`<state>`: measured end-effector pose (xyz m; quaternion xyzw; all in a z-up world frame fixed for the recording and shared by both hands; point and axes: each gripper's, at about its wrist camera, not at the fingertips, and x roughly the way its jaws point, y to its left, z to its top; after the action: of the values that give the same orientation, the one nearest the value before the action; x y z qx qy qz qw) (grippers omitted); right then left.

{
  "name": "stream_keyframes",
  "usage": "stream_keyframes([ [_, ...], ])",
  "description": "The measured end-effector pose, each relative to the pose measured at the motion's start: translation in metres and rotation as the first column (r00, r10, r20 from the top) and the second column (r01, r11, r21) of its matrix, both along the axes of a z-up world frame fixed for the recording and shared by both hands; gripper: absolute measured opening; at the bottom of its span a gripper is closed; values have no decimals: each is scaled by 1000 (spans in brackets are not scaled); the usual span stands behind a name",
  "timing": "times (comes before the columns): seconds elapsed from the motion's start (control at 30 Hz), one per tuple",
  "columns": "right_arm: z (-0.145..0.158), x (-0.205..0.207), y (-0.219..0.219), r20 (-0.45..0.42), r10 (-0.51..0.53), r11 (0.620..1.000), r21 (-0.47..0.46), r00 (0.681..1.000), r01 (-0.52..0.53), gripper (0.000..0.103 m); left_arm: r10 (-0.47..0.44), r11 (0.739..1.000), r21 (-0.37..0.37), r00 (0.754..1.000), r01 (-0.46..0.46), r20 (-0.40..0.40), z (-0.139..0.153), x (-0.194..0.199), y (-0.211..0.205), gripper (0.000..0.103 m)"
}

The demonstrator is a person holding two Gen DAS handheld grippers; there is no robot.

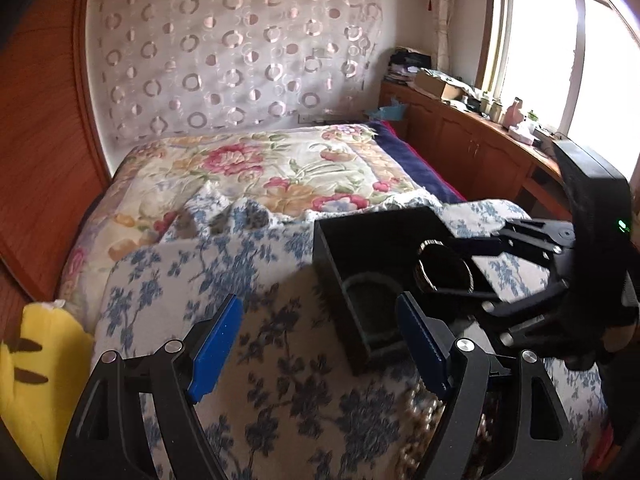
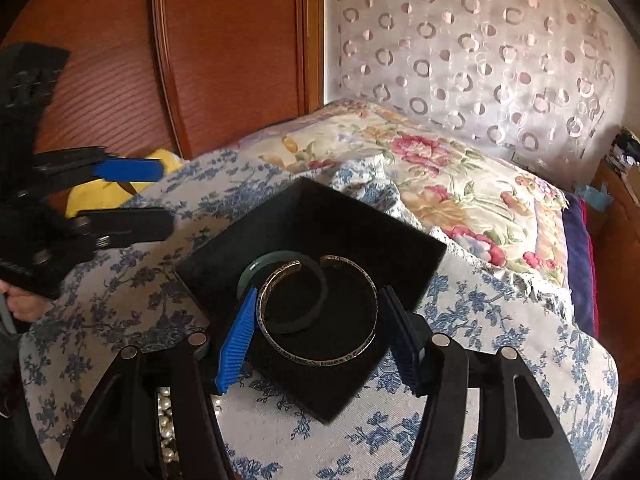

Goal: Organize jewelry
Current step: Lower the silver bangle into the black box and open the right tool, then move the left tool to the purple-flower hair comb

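Clamping a silver cuff bracelet [image 2: 318,320], the right gripper [image 2: 318,332] hangs over the black box [image 2: 224,256]; left gripper [image 1: 320,344] gapes empty.

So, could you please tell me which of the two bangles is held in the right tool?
The engraved metal cuff bangle, open-ended, is clamped between the right tool pads over the black box. The plain green bangle lies inside the box.

Two bangles show — one metal cuff bangle [image 2: 318,322] and one green jade bangle [image 2: 256,270]. There is one black open box [image 2: 320,216] and one strand of pearls [image 2: 166,428]. Two grippers are in view — the left gripper [image 1: 320,340] and the right gripper [image 2: 320,336]. One yellow plush toy [image 1: 36,372] is there too.
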<state>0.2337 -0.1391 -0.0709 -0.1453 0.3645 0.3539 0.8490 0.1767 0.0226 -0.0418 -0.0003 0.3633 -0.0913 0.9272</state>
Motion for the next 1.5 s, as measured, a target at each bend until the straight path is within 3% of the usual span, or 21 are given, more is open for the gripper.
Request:
stream_keyframes([
  [0.27, 6, -10, 1, 20, -19, 1000, 0, 1000, 19, 64, 9, 1000, -5, 1000, -9, -11, -9, -25, 8, 75],
  [0.5, 22, -54, -23, 51, -60, 997, 44, 997, 58, 64, -11, 1000, -8, 1000, 11, 3, -11, -52, 5, 75],
  [0.6, 18, -74, -34, 42, -73, 997, 38, 996, 72, 55, -18, 1000, -10, 1000, 18, 12, -11, -65, 3, 75],
  [0.8, 6, -107, -49, 26, -109, 994, 23, 994, 109, 51, -38, 999, -7, 999, 38, 21, -14, -88, -3, 76],
  [1.33, -17, -166, -85, -12, -221, 973, 65, 975, 221, 50, -126, 992, -20, 990, 125, -57, -43, -136, -28, 75],
  [1.5, -20, -164, -89, -17, -229, 971, 66, 973, 230, 50, -163, 987, -33, 982, 160, -93, -55, -141, -36, 63],
])
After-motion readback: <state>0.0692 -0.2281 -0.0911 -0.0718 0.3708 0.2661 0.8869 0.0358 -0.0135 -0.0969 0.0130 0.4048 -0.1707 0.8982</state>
